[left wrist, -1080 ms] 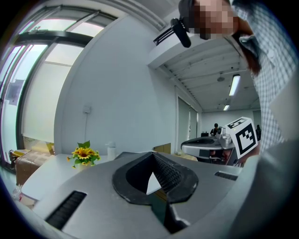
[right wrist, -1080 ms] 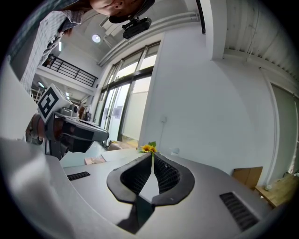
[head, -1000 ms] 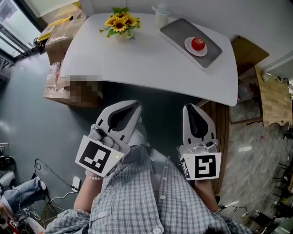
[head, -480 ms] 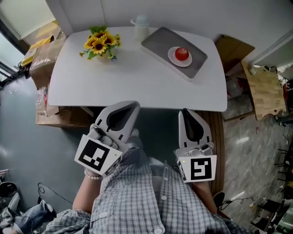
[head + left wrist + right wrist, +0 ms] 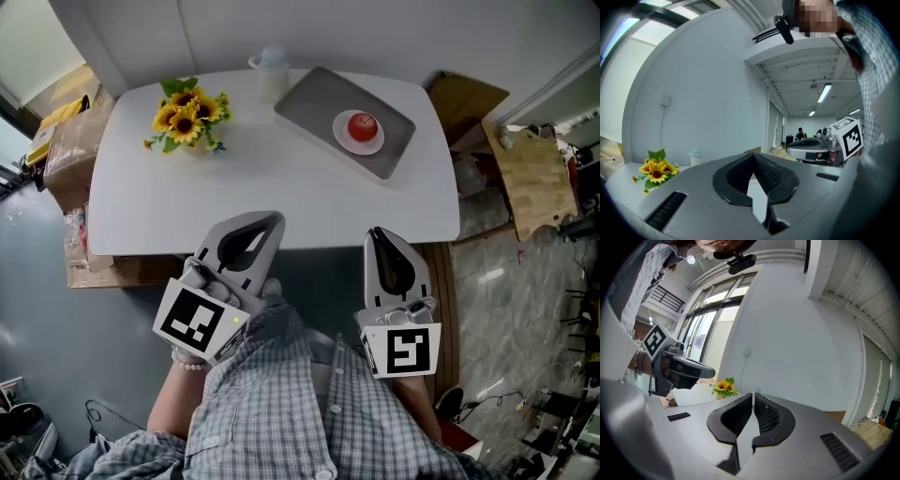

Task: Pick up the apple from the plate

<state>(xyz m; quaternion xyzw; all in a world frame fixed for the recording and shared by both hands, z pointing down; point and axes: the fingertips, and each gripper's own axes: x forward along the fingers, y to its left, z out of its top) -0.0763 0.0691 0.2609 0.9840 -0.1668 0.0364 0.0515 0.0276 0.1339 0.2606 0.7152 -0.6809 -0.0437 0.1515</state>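
Nearest the camera, both grippers are held close against the person's checked shirt [image 5: 281, 403], below the near edge of the counter [image 5: 253, 192], pointing forward and a little upward. The left gripper [image 5: 274, 221] has its jaws together at the tips with nothing between them. The right gripper [image 5: 377, 233] is the same: jaws meeting at the tips, empty. Neither has reached over the counter yet.

Further out, a grey tray [image 5: 314, 98] lies at an angle on the far right part of the counter. A white plate [image 5: 344, 142] rests on it, and the red apple [image 5: 362, 125] sits in the middle of that plate, well apart from both grippers. A bunch of sunflowers [image 5: 187, 114] stands to the far left and a pale cup [image 5: 272, 70] at the back edge.

The step in hand looks like the reach. The right gripper is on the apple's side, so it seems the natural one to use. Its jaws should part wide before arriving, then straddle the apple at its broadest part and close gently. A round, smooth fruit may roll or slip, so lift straight up and clear of the plate.
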